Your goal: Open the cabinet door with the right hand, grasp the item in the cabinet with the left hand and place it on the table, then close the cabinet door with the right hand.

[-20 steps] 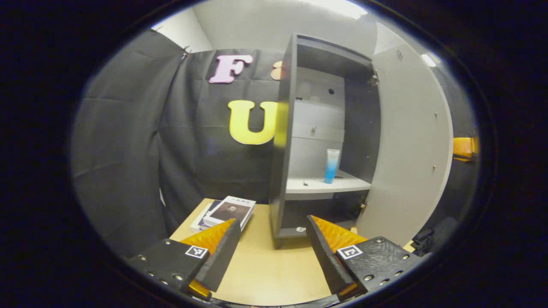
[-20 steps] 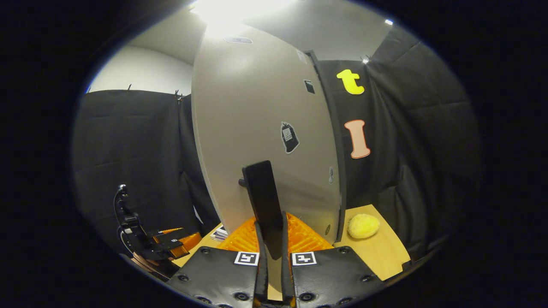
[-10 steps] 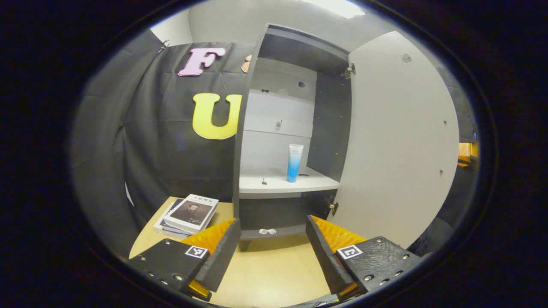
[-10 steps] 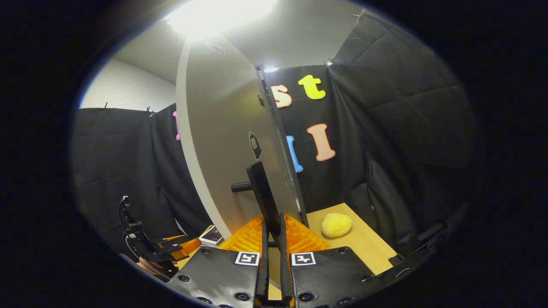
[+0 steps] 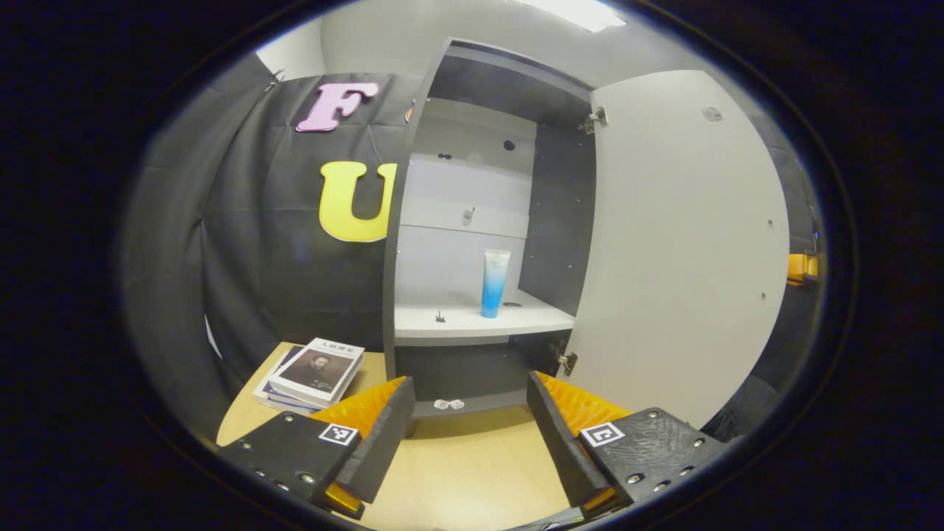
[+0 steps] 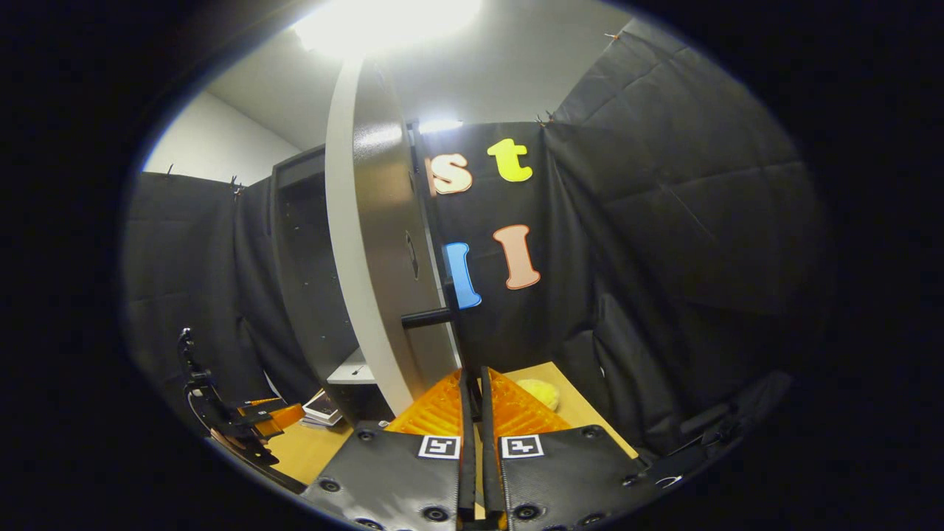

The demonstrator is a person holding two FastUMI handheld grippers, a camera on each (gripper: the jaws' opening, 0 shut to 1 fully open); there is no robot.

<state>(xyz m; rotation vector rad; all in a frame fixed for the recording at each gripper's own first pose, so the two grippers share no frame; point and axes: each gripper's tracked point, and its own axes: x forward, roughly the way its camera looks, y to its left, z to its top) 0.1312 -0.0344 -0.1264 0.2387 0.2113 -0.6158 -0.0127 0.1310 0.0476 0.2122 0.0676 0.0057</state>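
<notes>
In the left gripper view, a tall dark cabinet (image 5: pixel 402 243) stands on a wooden tabletop (image 5: pixel 464 472), toward its back edge. Its door (image 5: pixel 678 243), pale on the inside, is swung wide open to the right on two hinges. On the cabinet's pale shelf (image 5: pixel 479 323) a tube (image 5: pixel 494 282) (clear at the top, blue toward the bottom) stands upright near the shelf's back right corner. A small dark bit lies on the shelf to the tube's left, too small to make out. Near the tabletop's left edge, just beside the cabinet, lies a short stack of books (image 5: pixel 310 372). The left gripper (image 5: pixel 467 420) hovers over the tabletop in front of the cabinet, fingers spread wide with nothing between them, well short of the tube.

In the right gripper view, the door (image 6: pixel 372 273) is seen almost edge-on. The right gripper (image 6: pixel 472 383) has its fingers drawn narrow, pinched around the dark door handle (image 6: pixel 435 317). A yellow sponge (image 6: pixel 538 392) sits on the tabletop (image 6: pixel 582 413) behind the fingers. The left gripper (image 6: pixel 254 422) appears low at the left, over the tabletop's left part.
</notes>
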